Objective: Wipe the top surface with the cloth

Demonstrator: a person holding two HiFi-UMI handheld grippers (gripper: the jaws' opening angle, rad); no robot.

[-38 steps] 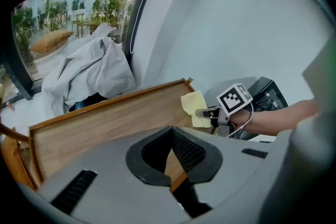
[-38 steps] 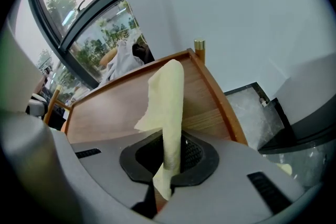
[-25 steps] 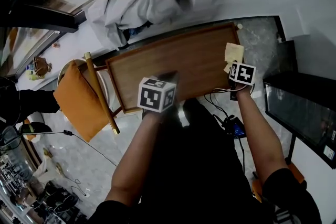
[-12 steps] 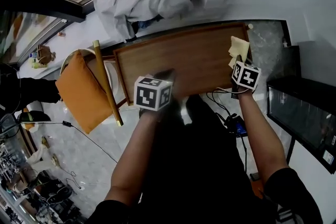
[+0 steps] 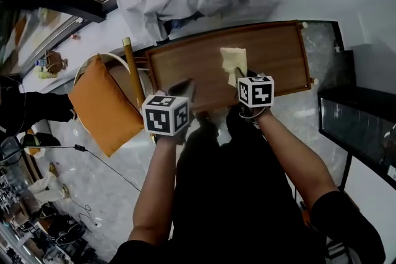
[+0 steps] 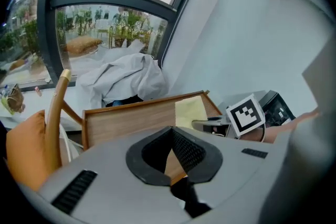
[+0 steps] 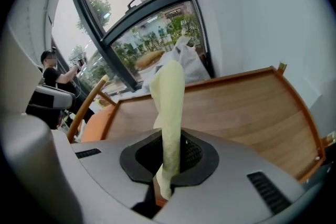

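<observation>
Head view: the right gripper [image 5: 239, 75] holds the yellow cloth [image 5: 233, 59] on the desk [image 5: 185, 65], its long axis running 12 to 6 o'clock. Left gripper view: the left gripper's [image 6: 171, 136] fingers press together, empty. Right gripper view: the fingers pinch the cloth, which rises toward 12 o'clock.

Left claw [image 5: 184, 86] and right claw [image 5: 239, 75]: grey shells, black pads [image 6: 191, 153], each bearing a white cube [image 5: 166, 114] with black square markers (sleeves [image 5: 337, 219] short, black).
</observation>
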